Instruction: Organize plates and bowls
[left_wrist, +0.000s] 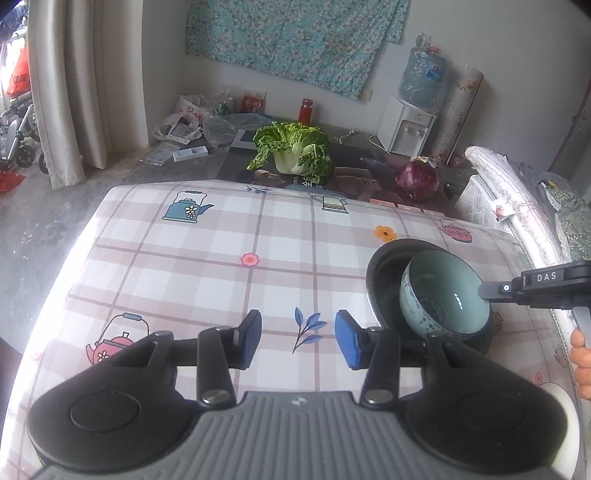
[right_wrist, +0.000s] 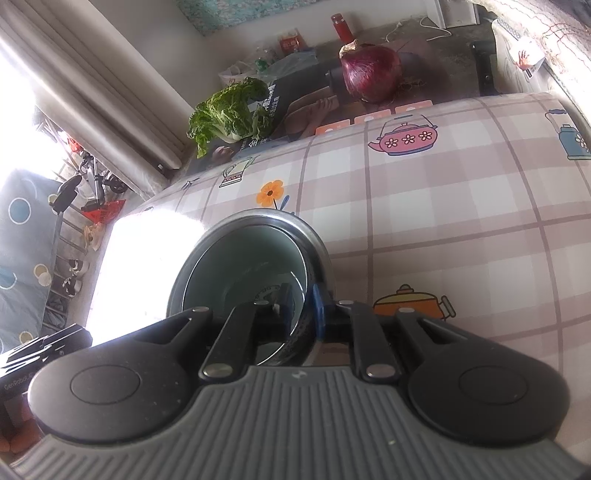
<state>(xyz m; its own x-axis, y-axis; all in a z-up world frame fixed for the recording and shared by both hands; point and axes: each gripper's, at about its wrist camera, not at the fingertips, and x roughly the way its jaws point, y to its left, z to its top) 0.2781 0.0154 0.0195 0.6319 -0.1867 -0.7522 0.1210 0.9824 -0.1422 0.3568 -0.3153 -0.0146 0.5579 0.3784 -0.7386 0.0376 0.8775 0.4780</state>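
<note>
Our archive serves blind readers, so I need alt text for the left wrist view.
The right gripper holds a tilted celadon bowl by its rim inside a dark bowl. The left gripper hangs open and empty over the checked tablecloth.

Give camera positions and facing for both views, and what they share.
Left wrist: on the left gripper, open over the checked tablecloth, facing the cabbage; a hand shows at right.
Right wrist: on the right gripper, shut on the pale green ceramic bowl tilted in the dark metal-rimmed bowl.
Shared: both bowls, cabbage, red onion, tablecloth.
</note>
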